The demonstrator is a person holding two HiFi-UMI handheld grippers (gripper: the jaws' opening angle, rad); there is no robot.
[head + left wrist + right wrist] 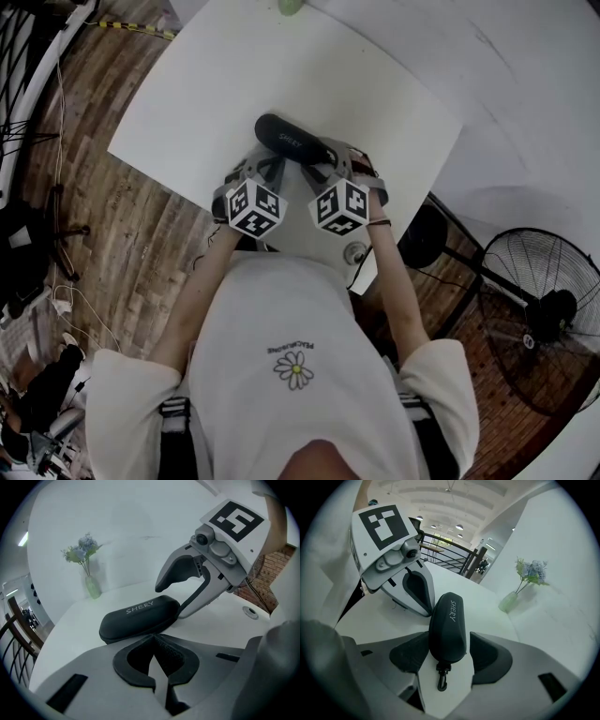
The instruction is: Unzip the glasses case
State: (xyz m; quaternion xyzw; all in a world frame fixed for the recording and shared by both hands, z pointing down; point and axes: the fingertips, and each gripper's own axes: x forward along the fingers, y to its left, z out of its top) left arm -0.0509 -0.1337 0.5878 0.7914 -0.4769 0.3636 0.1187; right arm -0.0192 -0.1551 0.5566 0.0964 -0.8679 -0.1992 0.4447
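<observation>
**Noting the lettering and grip at the glasses case**

White lettering "SHERY" was read on the lid of the black glasses case (447,620), which lay closed on the white table (206,84).

The right gripper (447,653) stood wide, its pads either side of the case's near end, with a gap showing at one pad. A small black clip (442,677) lay at that end.

The left gripper (154,637) was closed on nothing, tips together just short of the case's long side.

The zip line could not be made out. Small print above a daisy on the person's shirt (295,366) was illegible. In the head view the marker cubes hid both sets of jaws.
</observation>
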